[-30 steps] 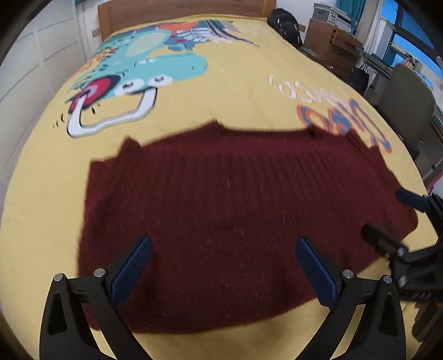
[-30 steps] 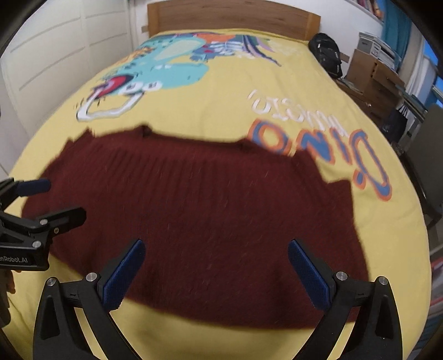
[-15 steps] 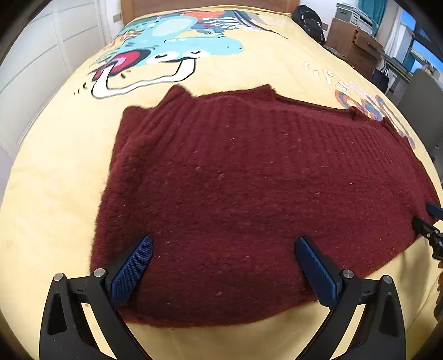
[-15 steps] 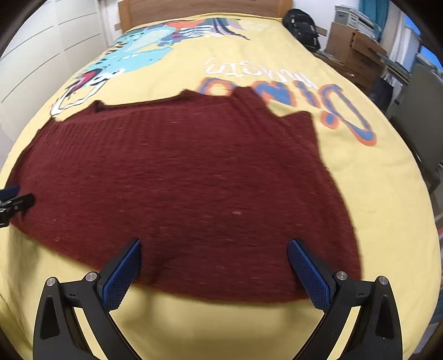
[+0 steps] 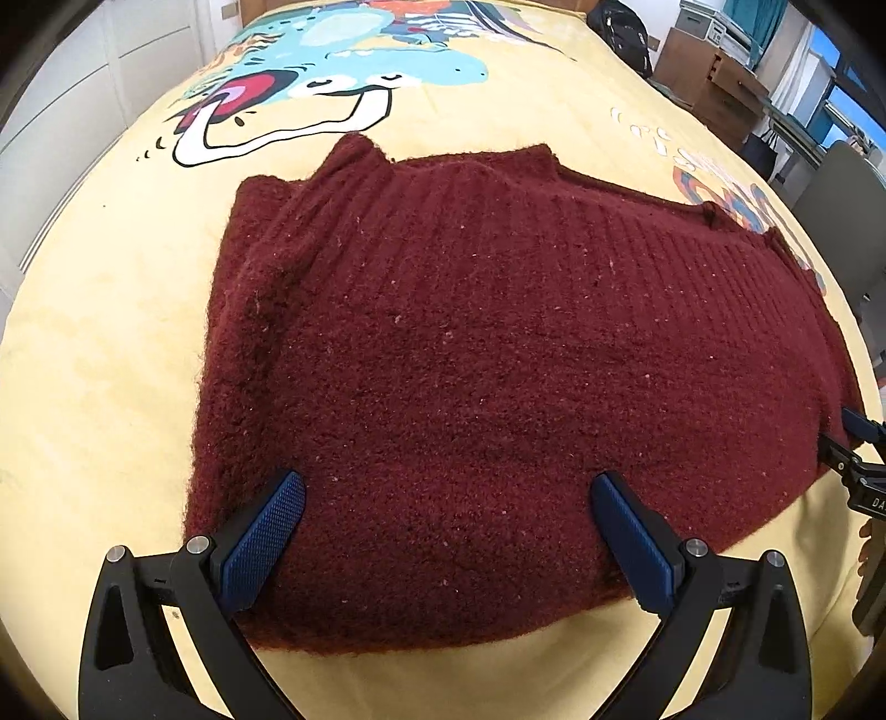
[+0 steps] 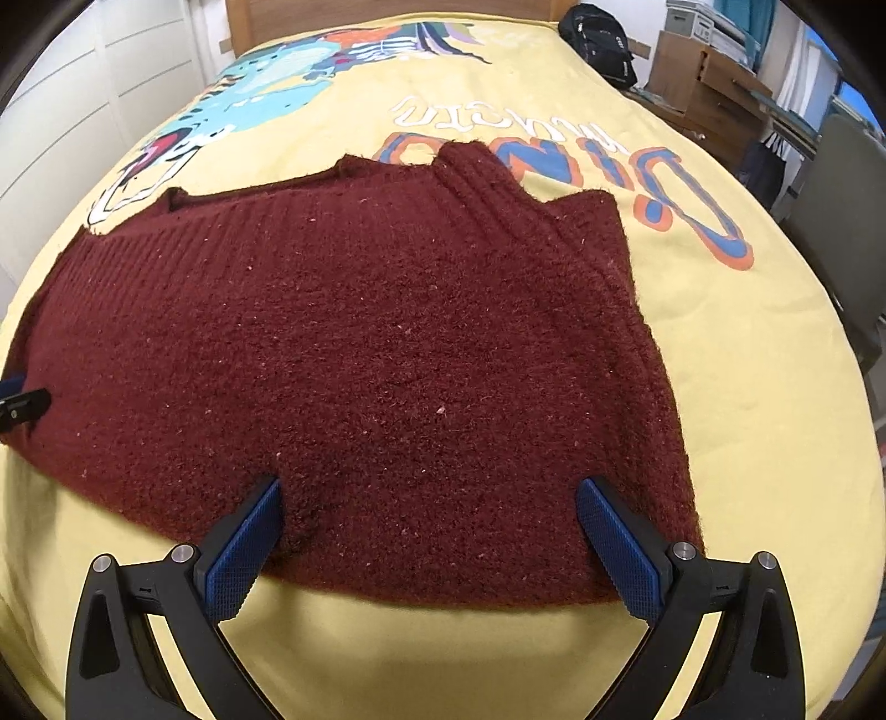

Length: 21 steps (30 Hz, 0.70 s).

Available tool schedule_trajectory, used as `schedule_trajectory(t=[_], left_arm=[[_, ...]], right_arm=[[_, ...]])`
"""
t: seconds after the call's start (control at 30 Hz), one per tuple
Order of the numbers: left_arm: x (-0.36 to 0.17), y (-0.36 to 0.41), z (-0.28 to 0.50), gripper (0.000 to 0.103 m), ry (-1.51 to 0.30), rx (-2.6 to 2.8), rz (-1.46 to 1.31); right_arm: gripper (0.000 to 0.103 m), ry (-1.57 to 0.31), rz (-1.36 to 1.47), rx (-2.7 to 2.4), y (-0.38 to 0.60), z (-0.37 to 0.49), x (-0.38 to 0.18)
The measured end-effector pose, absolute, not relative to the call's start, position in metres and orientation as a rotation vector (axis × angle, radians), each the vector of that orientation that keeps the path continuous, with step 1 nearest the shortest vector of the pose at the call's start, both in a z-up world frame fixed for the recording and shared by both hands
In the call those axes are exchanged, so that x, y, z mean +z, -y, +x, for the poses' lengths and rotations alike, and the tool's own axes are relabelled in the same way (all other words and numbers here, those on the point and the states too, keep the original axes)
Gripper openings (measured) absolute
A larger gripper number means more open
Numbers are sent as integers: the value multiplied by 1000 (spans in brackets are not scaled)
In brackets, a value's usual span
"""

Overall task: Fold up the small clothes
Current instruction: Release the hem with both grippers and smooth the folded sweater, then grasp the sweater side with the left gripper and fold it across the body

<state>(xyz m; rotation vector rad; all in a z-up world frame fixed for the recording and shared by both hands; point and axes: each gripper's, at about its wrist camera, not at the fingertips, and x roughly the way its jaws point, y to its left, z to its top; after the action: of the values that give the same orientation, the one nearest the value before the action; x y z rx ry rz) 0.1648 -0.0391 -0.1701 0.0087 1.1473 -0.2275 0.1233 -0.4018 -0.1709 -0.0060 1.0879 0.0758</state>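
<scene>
Where sweater (image 5: 498,360) lies — yellow bedspread (image 6: 747,360), wooden headboard (image 6: 387,11)

I count one dark red knitted sweater (image 5: 498,376) on one bed with a yellow dinosaur-print cover (image 5: 99,387). I hold two black grippers with blue pads: my left gripper (image 5: 448,531) and my right gripper (image 6: 426,526). Beyond the bed sits one black backpack (image 6: 598,39) and one grey chair (image 6: 847,183).
</scene>
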Motion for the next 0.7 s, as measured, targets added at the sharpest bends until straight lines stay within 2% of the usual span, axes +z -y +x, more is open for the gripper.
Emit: schedule_trajectory(t=[0.33,0.7], left_arm=[[-123,-16,163,102,-1145,-226,-154],[-160,-72,183,101,-1262,-152,-396]], right_arm=[[103,-1083,-40,68,399,95,-134],[103,-1100,5,20,423,67,-130]])
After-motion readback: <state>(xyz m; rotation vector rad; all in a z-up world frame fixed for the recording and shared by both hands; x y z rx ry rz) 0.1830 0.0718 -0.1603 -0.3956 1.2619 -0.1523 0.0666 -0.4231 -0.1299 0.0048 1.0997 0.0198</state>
